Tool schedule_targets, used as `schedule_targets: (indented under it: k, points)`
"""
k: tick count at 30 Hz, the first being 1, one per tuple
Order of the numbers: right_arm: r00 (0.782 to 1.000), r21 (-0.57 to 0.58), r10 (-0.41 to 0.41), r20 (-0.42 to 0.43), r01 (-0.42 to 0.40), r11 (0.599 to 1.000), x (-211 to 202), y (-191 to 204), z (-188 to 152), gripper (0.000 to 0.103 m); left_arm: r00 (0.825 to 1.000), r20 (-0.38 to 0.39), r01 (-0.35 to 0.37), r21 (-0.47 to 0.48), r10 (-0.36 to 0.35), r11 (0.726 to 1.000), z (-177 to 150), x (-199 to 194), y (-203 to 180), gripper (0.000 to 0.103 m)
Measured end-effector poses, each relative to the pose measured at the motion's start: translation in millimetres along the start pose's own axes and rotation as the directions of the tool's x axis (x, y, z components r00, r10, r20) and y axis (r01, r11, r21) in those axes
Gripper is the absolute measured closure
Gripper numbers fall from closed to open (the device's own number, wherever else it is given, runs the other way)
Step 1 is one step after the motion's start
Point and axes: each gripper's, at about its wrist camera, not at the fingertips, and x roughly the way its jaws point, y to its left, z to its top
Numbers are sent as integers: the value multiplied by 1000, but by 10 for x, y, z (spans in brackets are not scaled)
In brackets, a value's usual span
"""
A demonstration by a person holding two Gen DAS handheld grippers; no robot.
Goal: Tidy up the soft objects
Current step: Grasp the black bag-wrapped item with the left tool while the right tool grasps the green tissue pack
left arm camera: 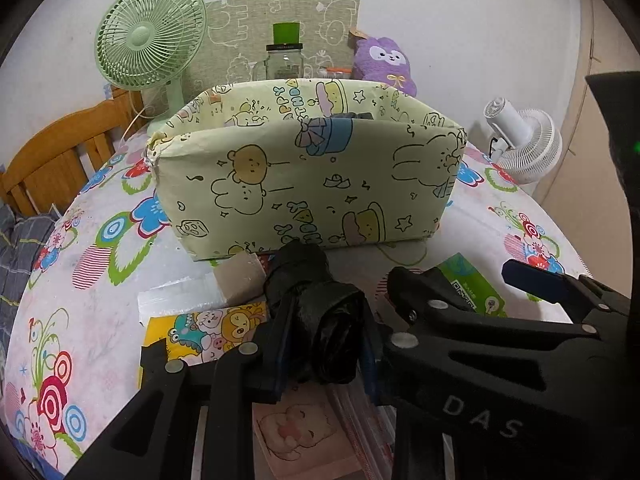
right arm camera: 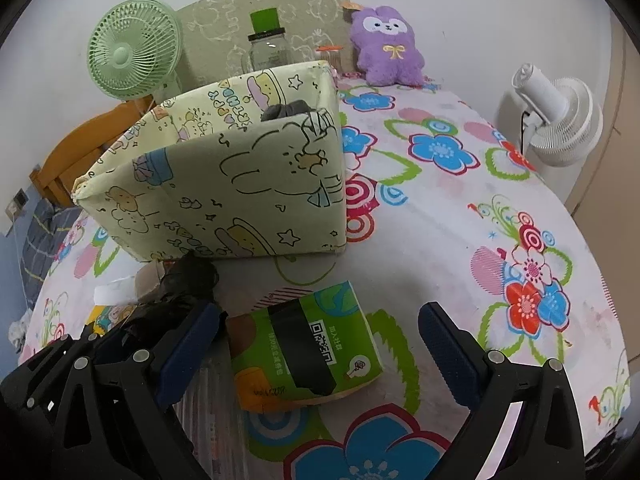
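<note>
Between the left gripper's (left arm camera: 324, 344) pads: a black roll (left arm camera: 320, 320) of crinkled, glossy plastic film, pinched across its middle, nose aimed at 12 o'clock toward the box (left arm camera: 308, 184), probably for dropping inside. Squeezed narrow around the soft bundle, enough to dent it. At 12, a paper-wrapped box, pale green with cartoon bears, open-topped, something dark already within. Right gripper (right arm camera: 320, 354) spread wide, holding nothing, straddling a green tissue pack (right arm camera: 304, 344), flat and slick-wrapped, likely the next pick. Underneath, a floral cloth (right arm camera: 460, 240); at 1 o'clock, far back, a fuzzy purple plush (right arm camera: 386, 46).
</note>
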Motion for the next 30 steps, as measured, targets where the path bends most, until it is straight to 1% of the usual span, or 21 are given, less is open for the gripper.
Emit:
schedule_targets:
  k: [2,7,8,10,12,13,14,15,18,20,21,23,24,28,30]
  points:
    - [1000,4,9,-16,-9,1000,25,16,-2,9,1000,-8,-5,3,5,1000,-2,19,-18,76]
    - [999,17,26,-42,-25,1000,71,22,-8,17,1000,-18,-8,7,8,1000,-5,51,-36,76]
    - [998,18,35,-48,-34,999,77,26,-9,22,1000,-20,-9,10,9,1000,-5,58,-43,76]
    - [998,22,42,-51,-41,999,74,39,-15,26,1000,-23,-9,11,9,1000,-1,65,-45,76]
    - [998,10,44,-47,-43,999,60,58,-17,32,1000,-23,-14,15,15,1000,1,65,-58,77]
    - [998,6,32,-47,-32,999,54,67,-19,42,1000,-23,-19,19,20,1000,3,61,-65,78]
    - [999,2,30,-45,-30,1000,48,70,-18,45,1000,-21,-22,21,22,1000,5,54,-69,78]
    - [998,-1,34,-45,-34,999,47,72,-18,46,1000,-20,-24,22,24,999,10,48,-72,78]
    - [999,7,36,-38,-36,999,22,59,-15,53,1000,-14,-25,21,25,999,23,27,-82,80]
    - [999,5,32,-29,-32,999,-3,64,-11,60,1000,-11,-26,19,26,999,29,14,-86,80]
    - [999,2,28,-23,-28,1000,-17,69,-8,62,1000,-9,-27,17,27,1000,33,10,-88,81]
    - [1000,-5,19,-9,-19,1000,-53,73,-5,71,1000,-4,-28,13,28,1000,38,-5,-91,81]
    - [1000,-6,15,-2,-15,1000,-70,71,-3,74,1000,0,-30,14,30,999,43,-17,-95,81]
    - [1000,-15,15,17,-15,1000,-129,79,9,82,999,14,-29,15,29,999,57,-59,-104,81]
    - [999,-13,14,29,-13,1000,-172,79,18,84,999,22,-28,15,28,999,70,-84,-108,81]
